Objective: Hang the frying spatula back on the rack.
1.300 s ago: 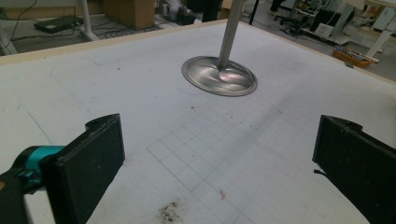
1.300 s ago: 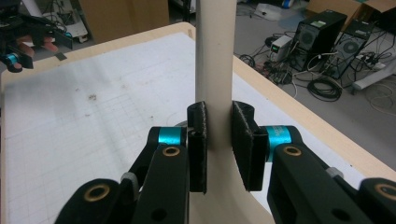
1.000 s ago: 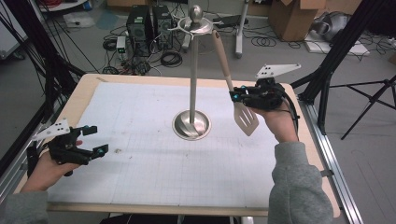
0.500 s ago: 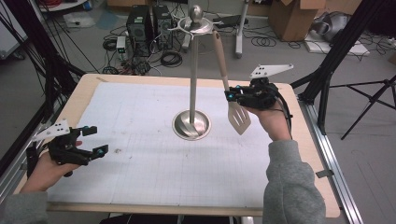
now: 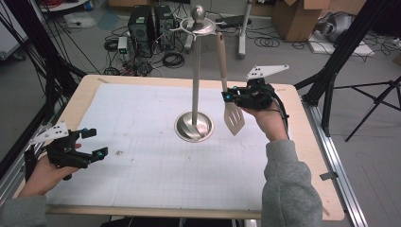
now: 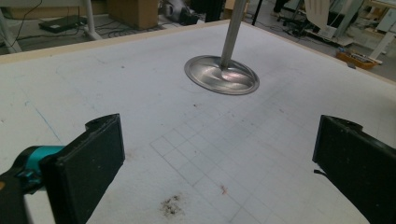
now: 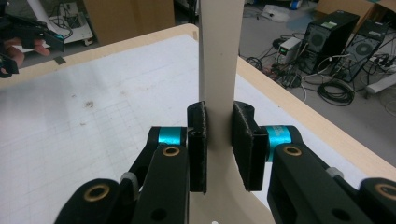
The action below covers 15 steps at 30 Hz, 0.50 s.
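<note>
Between the right claw's pads, spatula neck clamped, blade hanging below, stand beside.

Open mat ahead of left hand-held gripper, stand pole and hanging spatula blocking centre-right

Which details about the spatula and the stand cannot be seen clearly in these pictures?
- Spatula top end: in the high view, too small to tell whether it hangs on the stand hook.
- Spatula blade: in the right gripper view, cut off by the bottom edge, behind the right gripper fingers.
- Stand top: cut off in the left gripper view.
</note>
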Each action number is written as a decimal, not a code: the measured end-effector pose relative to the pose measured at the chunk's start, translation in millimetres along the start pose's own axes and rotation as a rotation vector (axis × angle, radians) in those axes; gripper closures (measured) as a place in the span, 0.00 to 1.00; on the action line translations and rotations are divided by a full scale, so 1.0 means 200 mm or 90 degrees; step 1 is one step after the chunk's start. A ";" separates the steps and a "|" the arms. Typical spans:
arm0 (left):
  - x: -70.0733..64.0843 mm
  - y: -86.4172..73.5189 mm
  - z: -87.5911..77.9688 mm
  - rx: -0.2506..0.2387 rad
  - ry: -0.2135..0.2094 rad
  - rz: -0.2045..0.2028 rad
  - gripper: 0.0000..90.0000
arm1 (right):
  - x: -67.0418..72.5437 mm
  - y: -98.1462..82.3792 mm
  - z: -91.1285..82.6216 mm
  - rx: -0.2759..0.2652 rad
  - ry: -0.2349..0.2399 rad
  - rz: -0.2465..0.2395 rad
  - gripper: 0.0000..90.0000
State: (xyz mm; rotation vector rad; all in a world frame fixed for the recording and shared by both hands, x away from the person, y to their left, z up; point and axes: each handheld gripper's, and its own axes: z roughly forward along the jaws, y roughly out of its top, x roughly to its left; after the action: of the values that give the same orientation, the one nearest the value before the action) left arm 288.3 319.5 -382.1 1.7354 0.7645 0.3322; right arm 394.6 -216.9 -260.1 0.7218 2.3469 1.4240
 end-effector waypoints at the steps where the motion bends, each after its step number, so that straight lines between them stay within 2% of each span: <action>1: 0.00 0.00 0.00 0.000 0.000 0.000 0.03 | 0.00 0.00 0.00 0.000 -0.001 0.002 0.85; 6: 0.00 0.00 -0.01 0.001 0.000 -0.002 0.03 | 0.00 0.00 0.02 -0.002 -0.012 -0.001 0.85; 15: 0.00 -0.01 -0.04 -0.004 0.009 -0.006 0.03 | 0.00 0.01 0.06 -0.007 -0.006 -0.003 0.85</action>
State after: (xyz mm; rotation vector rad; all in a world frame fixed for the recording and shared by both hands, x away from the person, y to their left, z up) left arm 283.5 325.2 -382.0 1.7254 0.7805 0.3405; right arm 401.8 -207.6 -264.2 0.7186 2.3301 1.4269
